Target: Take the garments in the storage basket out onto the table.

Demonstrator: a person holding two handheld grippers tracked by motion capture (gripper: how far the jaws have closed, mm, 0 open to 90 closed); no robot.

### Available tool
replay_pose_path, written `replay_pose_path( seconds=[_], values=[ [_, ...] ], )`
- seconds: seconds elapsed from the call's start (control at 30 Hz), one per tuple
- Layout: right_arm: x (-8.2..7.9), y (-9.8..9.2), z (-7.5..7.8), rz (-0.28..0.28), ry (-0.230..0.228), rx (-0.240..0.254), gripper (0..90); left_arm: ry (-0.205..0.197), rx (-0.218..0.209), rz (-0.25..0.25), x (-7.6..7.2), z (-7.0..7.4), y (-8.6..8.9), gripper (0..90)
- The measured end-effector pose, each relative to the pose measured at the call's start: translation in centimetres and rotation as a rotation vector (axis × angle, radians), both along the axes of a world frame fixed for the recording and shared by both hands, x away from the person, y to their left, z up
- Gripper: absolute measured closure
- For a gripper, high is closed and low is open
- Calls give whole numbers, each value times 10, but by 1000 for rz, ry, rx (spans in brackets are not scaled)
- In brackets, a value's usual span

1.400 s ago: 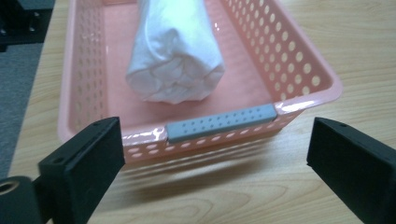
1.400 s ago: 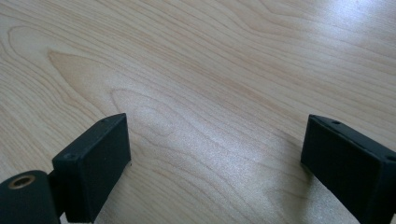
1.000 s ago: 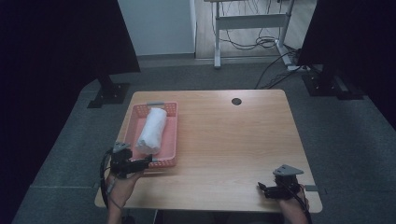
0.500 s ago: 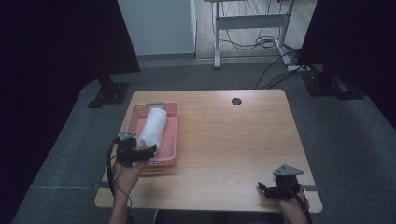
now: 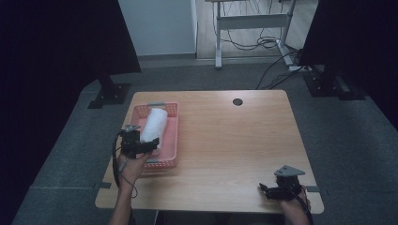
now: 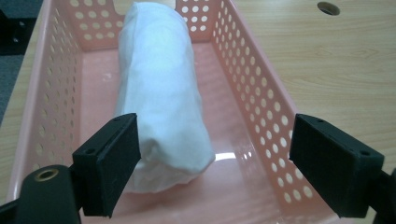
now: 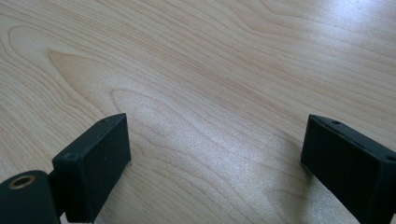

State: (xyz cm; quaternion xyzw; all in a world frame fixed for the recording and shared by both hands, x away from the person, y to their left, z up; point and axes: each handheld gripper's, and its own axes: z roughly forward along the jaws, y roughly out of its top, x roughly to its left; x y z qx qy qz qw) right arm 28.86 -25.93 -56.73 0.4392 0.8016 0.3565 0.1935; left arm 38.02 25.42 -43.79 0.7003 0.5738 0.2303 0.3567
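I hold a gripper in each hand at a pale wooden desk (image 5: 225, 140). A pink basket (image 5: 170, 140) with perforated walls stands on the desk toward its left side, and a white roll (image 5: 154, 124) of soft cloth or paper lies lengthwise inside it, nearly filling its length.

My left gripper (image 5: 152, 144) hovers over the near end of the basket, pointing along the roll. In the left gripper view (image 6: 215, 161) its jaws stand apart and have just been closing; one jaw sits right beside the near end of the roll (image 6: 159, 93), the other out by the basket wall (image 6: 254, 116). The roll's end lies partly between them, but the pads do not press it.

My right gripper (image 5: 265, 190) rests at the near right corner of the desk, well apart from the basket. In the right gripper view (image 7: 215, 163) its jaws are wide open over bare wood (image 7: 210, 70).
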Motion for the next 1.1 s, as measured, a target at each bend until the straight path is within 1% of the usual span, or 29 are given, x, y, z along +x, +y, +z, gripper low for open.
replay_pose_path(
  seconds=[0.1,0.47,0.63,0.73,0.87,0.97,1.1],
  values=[
    [0,0,0,-1,-1,1,76,1,13,4,7,0,0,156],
    [0,0,0,0,0,0,77,-3,19,32,27,-1,0,155],
    [0,0,0,0,0,0,77,5,26,36,35,-5,2,156],
    [0,0,0,0,0,0,77,15,36,36,42,-8,3,155],
    [0,0,0,1,1,-1,77,20,44,47,49,-10,3,155],
    [0,0,0,1,1,-1,78,34,58,51,57,-12,3,149],
    [0,0,0,1,1,-1,79,40,58,54,61,-14,3,142]
  ],
)
